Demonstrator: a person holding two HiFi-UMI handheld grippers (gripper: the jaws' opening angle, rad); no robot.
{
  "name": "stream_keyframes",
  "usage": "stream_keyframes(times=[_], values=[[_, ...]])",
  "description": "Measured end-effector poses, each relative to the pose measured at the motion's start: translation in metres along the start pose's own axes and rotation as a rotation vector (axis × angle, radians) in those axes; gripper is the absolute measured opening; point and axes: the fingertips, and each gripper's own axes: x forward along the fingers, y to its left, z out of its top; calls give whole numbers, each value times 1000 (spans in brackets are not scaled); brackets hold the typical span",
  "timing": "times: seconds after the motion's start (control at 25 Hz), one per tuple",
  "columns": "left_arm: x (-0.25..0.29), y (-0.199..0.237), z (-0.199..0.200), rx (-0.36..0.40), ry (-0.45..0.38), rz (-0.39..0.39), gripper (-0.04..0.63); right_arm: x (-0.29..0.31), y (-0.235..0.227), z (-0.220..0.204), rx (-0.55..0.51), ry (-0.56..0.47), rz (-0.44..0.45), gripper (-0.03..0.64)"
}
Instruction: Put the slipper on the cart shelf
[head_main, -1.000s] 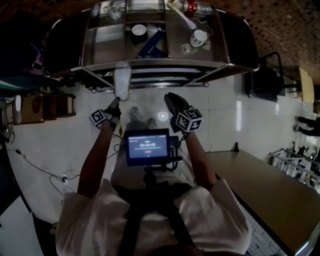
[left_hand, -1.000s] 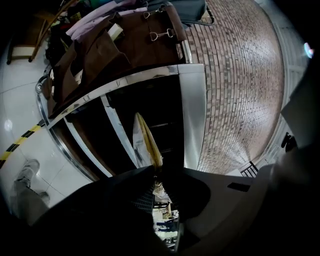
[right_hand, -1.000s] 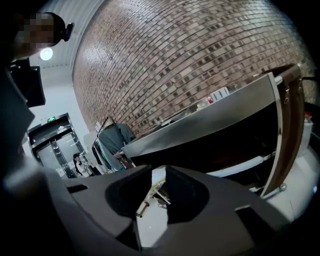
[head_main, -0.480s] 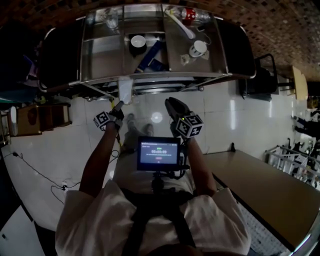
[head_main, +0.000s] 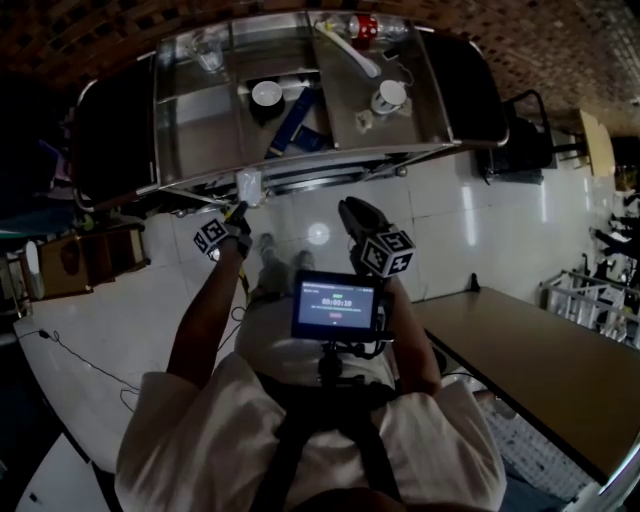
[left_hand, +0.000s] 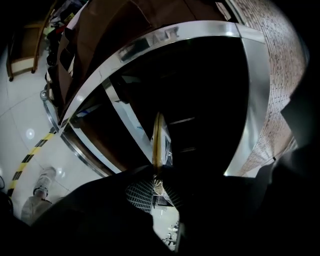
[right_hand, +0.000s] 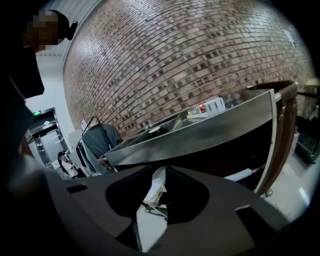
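A white slipper (head_main: 248, 184) hangs in front of the steel cart (head_main: 190, 120), just below its top rim. My left gripper (head_main: 238, 208) is shut on the slipper's near end. In the left gripper view the slipper (left_hand: 158, 137) shows edge-on as a thin pale strip rising from the left gripper (left_hand: 157, 172). It points into the dark space under the cart's curved rim (left_hand: 150, 37). My right gripper (head_main: 350, 208) hovers to the right of it, a little back from the cart. The right gripper (right_hand: 156, 172) has its jaws together, facing the cart's rim (right_hand: 200, 132).
The cart's top tray holds a white cup (head_main: 388, 97), a bottle (head_main: 370, 25), a dark bowl (head_main: 265, 93) and a blue object (head_main: 290, 115). A brown table (head_main: 540, 370) stands at the right. A dark chair (head_main: 525, 135) and a wooden crate (head_main: 90, 255) flank the cart.
My left gripper has sunk and moved forward with the slipper, which now looks smaller and sits under the cart's top rim. The right gripper has shifted only slightly.
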Motion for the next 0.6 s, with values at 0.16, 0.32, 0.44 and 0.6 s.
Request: stream_keyframes(times=[0.16, 0.32, 0.44, 0.6], values=[[19, 3, 12, 47, 1, 21, 49, -2, -10, 1, 11, -12, -39, 110], [30, 9, 21, 156, -2, 62, 51, -5, -15, -4, 20, -10, -70, 110], [36, 6, 24, 222, 2, 80, 51, -5, -19, -7, 24, -19, -88, 110], [45, 6, 28, 293, 13, 102, 51, -6, -22, -8, 42, -16, -121, 110]])
